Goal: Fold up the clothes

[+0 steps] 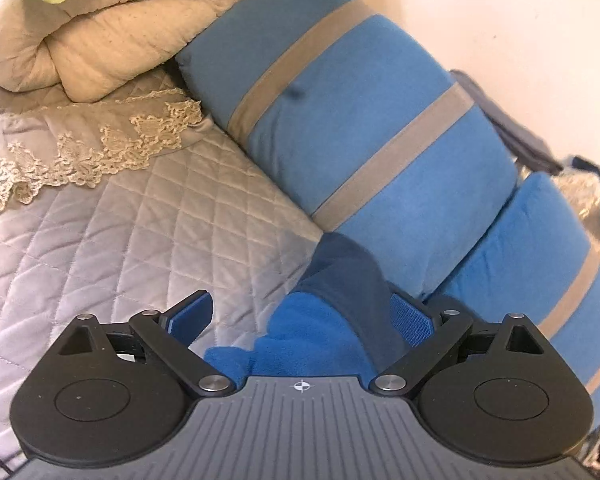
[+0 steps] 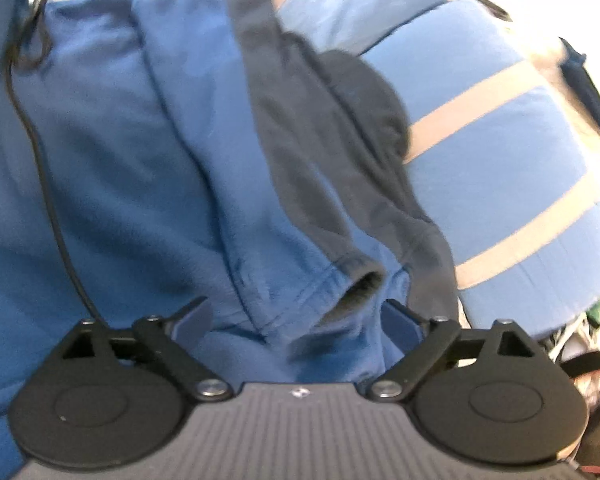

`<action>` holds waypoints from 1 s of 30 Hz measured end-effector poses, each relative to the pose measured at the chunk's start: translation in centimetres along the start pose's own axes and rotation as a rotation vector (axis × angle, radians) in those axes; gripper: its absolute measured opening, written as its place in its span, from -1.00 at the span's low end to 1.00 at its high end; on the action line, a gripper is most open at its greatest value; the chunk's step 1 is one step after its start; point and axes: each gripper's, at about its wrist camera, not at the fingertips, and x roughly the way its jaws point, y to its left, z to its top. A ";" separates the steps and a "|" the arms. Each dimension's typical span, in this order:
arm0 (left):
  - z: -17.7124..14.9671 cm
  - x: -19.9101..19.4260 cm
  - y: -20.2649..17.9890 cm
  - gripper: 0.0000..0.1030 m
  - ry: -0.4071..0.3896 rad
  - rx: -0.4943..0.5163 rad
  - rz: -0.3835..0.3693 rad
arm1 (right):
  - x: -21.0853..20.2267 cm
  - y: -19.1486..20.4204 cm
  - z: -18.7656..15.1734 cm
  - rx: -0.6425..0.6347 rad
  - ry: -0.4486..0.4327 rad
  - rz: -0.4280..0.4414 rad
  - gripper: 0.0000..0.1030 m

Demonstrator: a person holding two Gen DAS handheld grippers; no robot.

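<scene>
Left: beige comforter (image 1: 100,36) bunched at head of quilted bed (image 1: 100,220). Striped blue pillows (image 1: 360,120) lined along wall. Left hand-held gripper (image 1: 302,318) spread wide, blue fleece garment (image 1: 312,336) lying between fingers, not clamped. Right hand-held gripper (image 2: 298,316) likewise wide over garment's cuff (image 2: 360,284); black cable (image 2: 44,160) seen draped across fleece.

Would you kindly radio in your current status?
Both tools open: left tool, right tool. Blue fleece garment between fingers, ungripped. Striped pillows crowd its far edge.

Left gripper (image 1: 302,320) jaws spread over blue fleece garment (image 1: 312,336); striped blue pillow (image 1: 340,120), quilted bedspread (image 1: 120,220)
</scene>
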 end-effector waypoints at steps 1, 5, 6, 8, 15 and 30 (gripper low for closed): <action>0.1 -0.1 0.0 0.89 -0.010 -0.008 -0.021 | -0.7 -0.6 -0.1 0.034 -0.023 -0.012 0.95; -0.1 0.3 -0.5 0.89 0.035 0.016 -0.118 | -3.9 -4.2 -1.4 0.252 -0.094 0.001 1.00; -0.3 0.5 -0.9 0.89 0.059 0.037 -0.137 | -4.7 -5.3 -1.9 0.317 -0.108 0.003 1.00; -0.7 0.8 -1.9 0.89 0.096 0.097 -0.172 | -6.1 -7.5 -3.3 0.449 -0.128 -0.019 1.00; -2.2 0.8 -4.1 0.89 0.136 0.265 -0.221 | -7.8 -13.1 -12.0 0.878 -0.108 -0.204 1.00; -2.7 1.3 -4.5 0.89 0.171 0.300 -0.178 | -10.2 -13.7 -24.6 1.174 -0.066 -0.472 0.70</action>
